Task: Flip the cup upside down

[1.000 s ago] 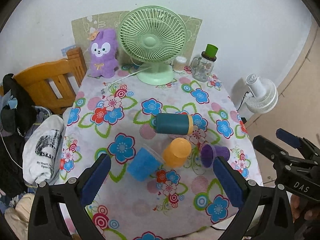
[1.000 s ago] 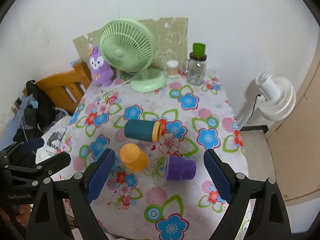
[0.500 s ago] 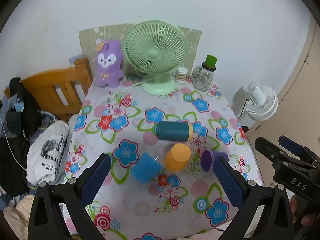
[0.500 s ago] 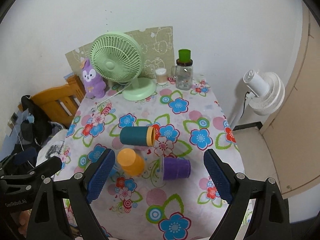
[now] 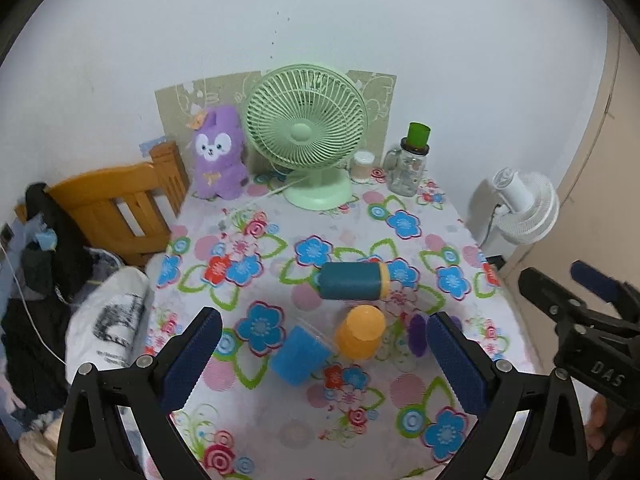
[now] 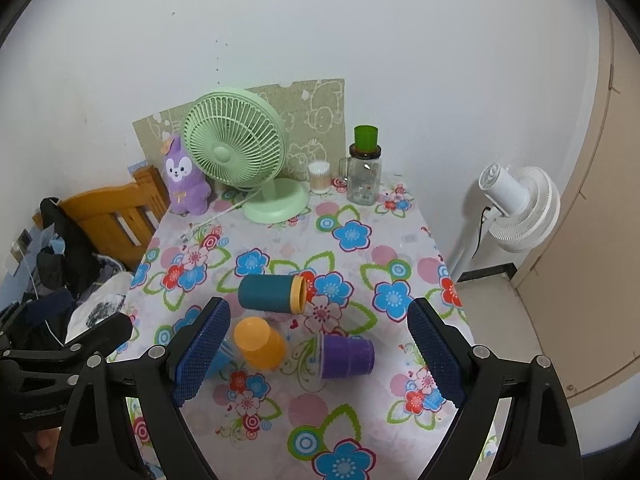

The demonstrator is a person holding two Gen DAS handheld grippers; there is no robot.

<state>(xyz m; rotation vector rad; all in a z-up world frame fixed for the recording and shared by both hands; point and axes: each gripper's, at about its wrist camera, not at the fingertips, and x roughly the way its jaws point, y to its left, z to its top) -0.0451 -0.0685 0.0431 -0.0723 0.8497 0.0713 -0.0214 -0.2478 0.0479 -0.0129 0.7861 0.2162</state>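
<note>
Cups at frame centre on the floral surface [image 6: 360,220]: orange cup [image 6: 260,343] inverted; teal cup [image 6: 272,293], purple cup [image 6: 347,357], blue cup [image 5: 298,357] on their sides, pending. Left hand-held gripper [image 5: 320,354] and right hand-held gripper [image 6: 320,354] wide open, empty, hovering.

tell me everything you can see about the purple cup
The purple cup looks like smooth, ribbed plastic, solid violet with a paler, translucent rim. It lies on its side on the flowered tablecloth, mouth toward the orange cup, which sits close beside it without clearly touching. It rests between the open fingers of the right gripper, which does not touch it. In the left wrist view only its mouth shows, partly hidden behind a finger pad.
</note>
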